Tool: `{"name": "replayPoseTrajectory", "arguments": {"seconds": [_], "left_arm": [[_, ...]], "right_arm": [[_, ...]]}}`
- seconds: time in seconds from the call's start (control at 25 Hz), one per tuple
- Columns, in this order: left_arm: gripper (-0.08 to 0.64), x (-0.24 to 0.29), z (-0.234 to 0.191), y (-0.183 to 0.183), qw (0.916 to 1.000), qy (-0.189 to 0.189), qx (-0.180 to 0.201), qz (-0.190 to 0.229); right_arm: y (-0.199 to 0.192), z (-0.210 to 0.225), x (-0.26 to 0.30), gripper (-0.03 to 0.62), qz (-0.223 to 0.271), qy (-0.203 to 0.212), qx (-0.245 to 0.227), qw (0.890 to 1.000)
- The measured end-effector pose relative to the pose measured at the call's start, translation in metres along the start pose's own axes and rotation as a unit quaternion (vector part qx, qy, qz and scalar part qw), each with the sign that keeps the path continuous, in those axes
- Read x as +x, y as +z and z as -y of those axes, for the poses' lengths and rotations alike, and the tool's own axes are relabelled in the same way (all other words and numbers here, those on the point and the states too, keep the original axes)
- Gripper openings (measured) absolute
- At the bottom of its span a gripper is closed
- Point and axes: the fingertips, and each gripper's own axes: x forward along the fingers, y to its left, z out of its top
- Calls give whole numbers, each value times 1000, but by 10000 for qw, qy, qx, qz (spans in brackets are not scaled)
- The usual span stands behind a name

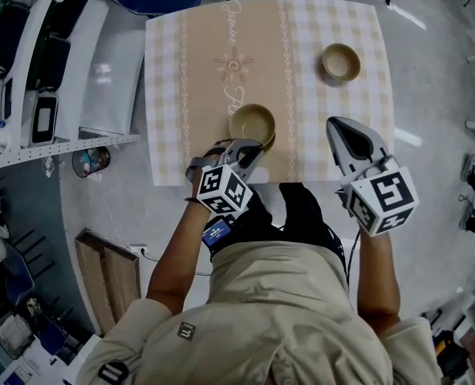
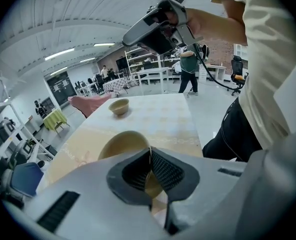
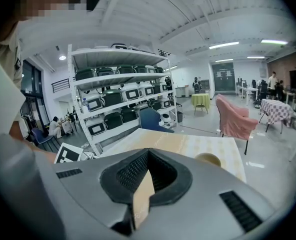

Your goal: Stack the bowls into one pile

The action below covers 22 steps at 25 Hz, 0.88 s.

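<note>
The left forearm reaches forward to the near edge of the table [image 1: 197, 70], with the left gripper [image 1: 252, 146] angled in at the near bowl [image 1: 252, 123]. The right arm holds the right gripper [image 1: 338, 127] over the table's near right corner, pointing away from the body. The head view hides both grips. The left gripper view shows the left gripper [image 2: 150, 151] with its jaws pressed together on the thin rim of the near bowl [image 2: 120, 143], and the far bowl [image 2: 119, 106] well beyond it. The right gripper view shows the right gripper [image 3: 148, 154] with its tips meeting on nothing. The far bowl [image 3: 208, 159] sits ahead of it to the right, well apart, near the table's far right corner.
</note>
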Motion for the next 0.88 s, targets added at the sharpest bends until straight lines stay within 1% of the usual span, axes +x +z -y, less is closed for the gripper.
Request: {"name": "replayPoseTrajectory", "arguments": {"seconds": [0.32,0.56,0.72,0.88], "left_arm": [[15,17,19,-7,9994,-319,-79,-79],[15,22,27,-9,9982,-538,-268,-1],[15,20,26,-6,9964,-636,-521,189],[20,16,27,2,9919,-812,-868,440]], "right_arm": [[-8,7,2,3,-58,-60,65,9999],[-12,14,7,3,-111,-73,84,9999],[-17,22,13,3,-154,-95,96,9998],[-19,35,20,3,-214,-122,119,9996]]}}
